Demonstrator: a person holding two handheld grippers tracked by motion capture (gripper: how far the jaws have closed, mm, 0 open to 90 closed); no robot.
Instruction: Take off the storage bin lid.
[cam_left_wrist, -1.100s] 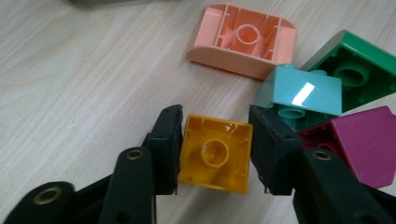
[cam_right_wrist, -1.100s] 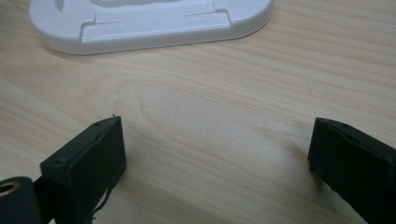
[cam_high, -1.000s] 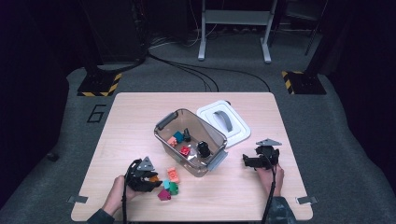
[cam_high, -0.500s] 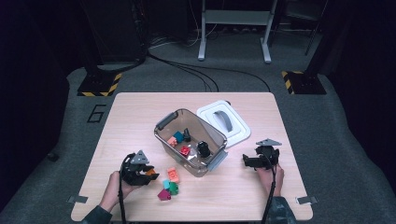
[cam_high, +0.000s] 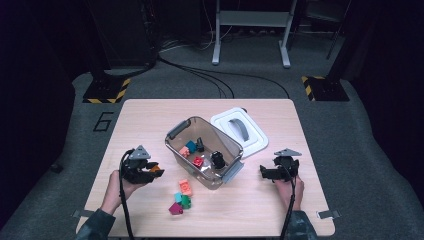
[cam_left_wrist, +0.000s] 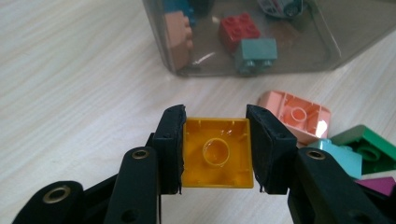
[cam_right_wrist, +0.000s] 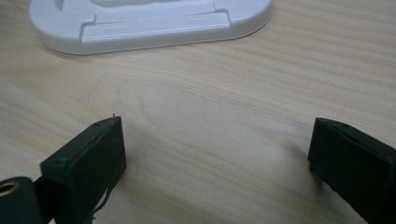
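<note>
Left gripper (cam_left_wrist: 215, 154) is clamped on the yellow brick's (cam_left_wrist: 217, 158) flat sides, just short of the clear bin (cam_left_wrist: 336, 46) (hollow, light, rigid plastic, probably slippery).

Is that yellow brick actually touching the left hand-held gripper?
Touching. The left gripper view shows both black pads pressed flat against opposite sides of the yellow brick, with no gap; the left hand-held gripper clamps it.

glossy yellow plastic brick (cam_left_wrist: 217, 158), matt black tongs (cam_left_wrist: 215, 147), pale wood-grain table (cam_left_wrist: 70, 93), clear plastic bin (cam_high: 182, 137).
</note>
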